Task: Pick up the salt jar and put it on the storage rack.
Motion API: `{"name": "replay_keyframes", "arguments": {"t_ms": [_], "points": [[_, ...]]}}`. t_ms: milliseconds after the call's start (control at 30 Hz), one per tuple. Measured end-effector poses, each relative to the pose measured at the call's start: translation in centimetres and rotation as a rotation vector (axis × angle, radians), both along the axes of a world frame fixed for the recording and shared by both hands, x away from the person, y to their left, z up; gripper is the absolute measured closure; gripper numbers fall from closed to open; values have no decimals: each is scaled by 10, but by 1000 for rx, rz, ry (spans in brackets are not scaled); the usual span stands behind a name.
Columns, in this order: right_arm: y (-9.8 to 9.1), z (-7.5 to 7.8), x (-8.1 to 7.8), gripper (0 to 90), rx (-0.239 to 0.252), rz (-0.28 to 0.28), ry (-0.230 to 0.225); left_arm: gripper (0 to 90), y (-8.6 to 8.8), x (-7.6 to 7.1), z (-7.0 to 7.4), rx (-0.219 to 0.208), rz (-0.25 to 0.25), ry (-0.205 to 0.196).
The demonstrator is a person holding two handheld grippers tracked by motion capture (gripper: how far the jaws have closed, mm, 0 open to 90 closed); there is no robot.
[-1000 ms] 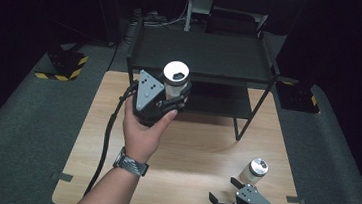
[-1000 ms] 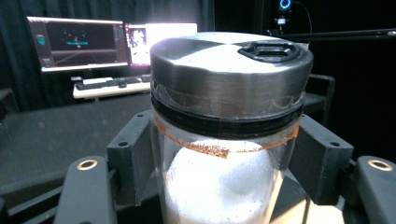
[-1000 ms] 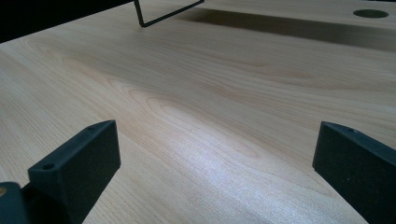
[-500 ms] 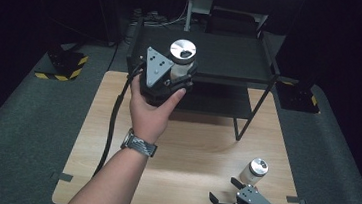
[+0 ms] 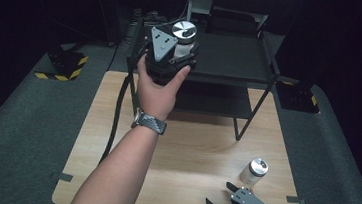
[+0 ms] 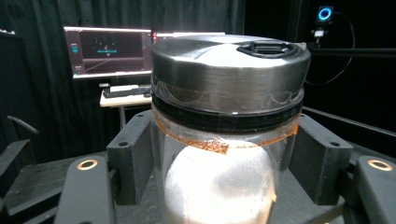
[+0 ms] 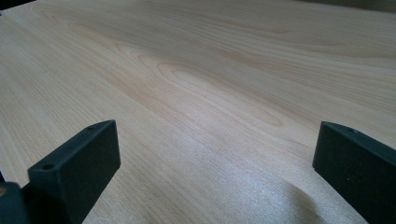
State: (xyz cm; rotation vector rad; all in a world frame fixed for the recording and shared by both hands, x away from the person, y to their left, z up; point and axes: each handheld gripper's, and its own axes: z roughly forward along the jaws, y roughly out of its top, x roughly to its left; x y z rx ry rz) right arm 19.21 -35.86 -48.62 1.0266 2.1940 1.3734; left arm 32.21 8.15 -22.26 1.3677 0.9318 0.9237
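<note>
A glass jar (image 6: 224,140) with a brushed metal lid and a torn label strip is clamped between the black jaws of my left gripper (image 6: 224,158). From above, that jar (image 5: 184,34) and the left gripper (image 5: 174,51) hang over the left end of the black shelf's top (image 5: 233,57). A second metal-lidded jar (image 5: 253,171) stands upright on the wooden table (image 5: 199,154) near the front right. My right gripper (image 5: 225,199) sits just in front of it at the table's front edge, jaws wide apart over bare wood (image 7: 196,93), with nothing between them.
The black two-tier shelf stands across the back of the table on thin legs (image 5: 237,125), with a lower tier (image 5: 214,97) under the top. A cable (image 5: 117,111) trails from the left gripper down the table's left side. Dark floor surrounds the table; monitors (image 6: 109,51) glow behind the shelf.
My left gripper has carried its jar away from me and upward, from in front of the shelf to above the shelf's top. The right gripper and the second jar have stayed put.
</note>
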Motion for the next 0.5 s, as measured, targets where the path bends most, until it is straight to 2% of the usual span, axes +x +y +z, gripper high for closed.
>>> {"name": "replay_keyframes", "arguments": {"t_ms": [167,333,467,500], "points": [[-1,0,0,2,8,-4,5,311,-12,14,0,24,18,23],[-2,-1,1,2,14,-2,6,311,-19,27,-4,18,26,60],[-2,-1,1,2,16,-3,7,311,-22,32,-4,5,34,70],[-3,-1,1,2,18,-2,8,312,-24,33,-4,15,38,71]]}}
